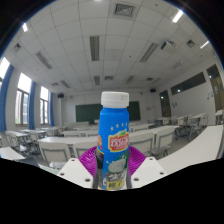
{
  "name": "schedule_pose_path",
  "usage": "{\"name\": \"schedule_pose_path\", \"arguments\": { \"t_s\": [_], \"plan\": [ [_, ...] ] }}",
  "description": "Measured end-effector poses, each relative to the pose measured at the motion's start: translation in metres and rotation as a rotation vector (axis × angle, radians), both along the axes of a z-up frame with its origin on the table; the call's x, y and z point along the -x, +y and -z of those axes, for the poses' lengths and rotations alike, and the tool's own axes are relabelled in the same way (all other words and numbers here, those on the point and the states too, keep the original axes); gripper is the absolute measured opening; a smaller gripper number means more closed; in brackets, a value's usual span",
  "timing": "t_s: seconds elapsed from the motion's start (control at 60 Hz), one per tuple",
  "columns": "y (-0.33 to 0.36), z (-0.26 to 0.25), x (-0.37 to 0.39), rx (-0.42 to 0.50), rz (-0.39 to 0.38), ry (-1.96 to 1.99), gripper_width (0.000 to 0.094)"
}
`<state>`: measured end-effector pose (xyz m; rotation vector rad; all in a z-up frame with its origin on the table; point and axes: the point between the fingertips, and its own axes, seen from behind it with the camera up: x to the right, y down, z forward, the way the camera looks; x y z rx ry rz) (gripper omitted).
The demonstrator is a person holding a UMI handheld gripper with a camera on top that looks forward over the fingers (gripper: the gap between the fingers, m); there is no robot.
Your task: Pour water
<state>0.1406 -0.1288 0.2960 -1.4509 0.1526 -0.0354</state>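
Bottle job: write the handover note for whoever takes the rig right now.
Hand-held gripper: shut on the bottle, pink pads pressing both sides.
Bottle: blue, white cap on, upright, held up in front of rows of classroom desks.
Done: bottle grasped.
Left: no cup or other receiver in view; find it, then pour. The cap looks closed, so check it first.

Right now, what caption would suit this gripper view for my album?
Hand-held gripper holding a blue bottle with a white cap upright between its pads, classroom desks beyond.
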Motion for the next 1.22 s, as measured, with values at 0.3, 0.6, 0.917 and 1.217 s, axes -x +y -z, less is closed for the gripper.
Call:
{"name": "schedule_pose_path", "arguments": {
  "t_s": [0.3,0.6,0.917,1.217],
  "plan": [
    [-0.090,0.128,-0.016,0.294,-0.059,-0.089,0.0373],
    [-0.136,0.128,-0.016,0.351,-0.063,-0.088,0.0669],
    [-0.284,0.119,0.003,0.373,-0.153,0.096,0.0847],
    [-0.381,0.129,0.037,0.351,-0.217,0.102,0.0845]
  ]
}}
